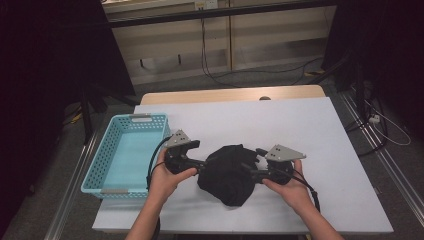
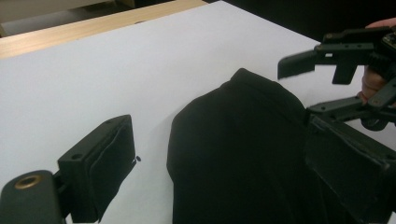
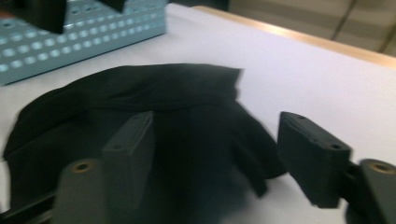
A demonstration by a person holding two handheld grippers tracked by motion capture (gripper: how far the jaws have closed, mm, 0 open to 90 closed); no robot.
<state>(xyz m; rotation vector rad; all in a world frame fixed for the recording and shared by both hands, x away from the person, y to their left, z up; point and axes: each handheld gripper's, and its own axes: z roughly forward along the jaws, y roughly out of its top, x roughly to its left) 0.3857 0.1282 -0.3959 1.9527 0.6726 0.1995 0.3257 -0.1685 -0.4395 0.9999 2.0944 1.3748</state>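
While two hands work at one white table [image 1: 320, 145], we count two grippers, one black cloth and one basket. Our left gripper [image 1: 204, 163] and right gripper [image 1: 251, 172] point inward at the cloth [image 1: 227, 172], which lies crumpled in a soft, rounded heap near the table's front edge, just right of the basket [image 1: 107, 165]. From the left gripper view, our left jaws stand apart, one on bare table, the other over the matte fabric [image 2: 238, 154], with nothing pinched between them. From the right gripper view, our right jaws also stand apart, part-way in, straddling a folded edge of the cloth [image 3: 187, 107]; the pads do not press it. That picture is blurred. Each gripper is black, blocky plastic with flat padded jaws, topped by a grey three-cornered plate, and trails a dark cable. Rectangular, pale blue plastic, the basket has walls pierced by rows of small holes. Beyond the smooth white top runs a strip of light wood [image 1: 230, 94].
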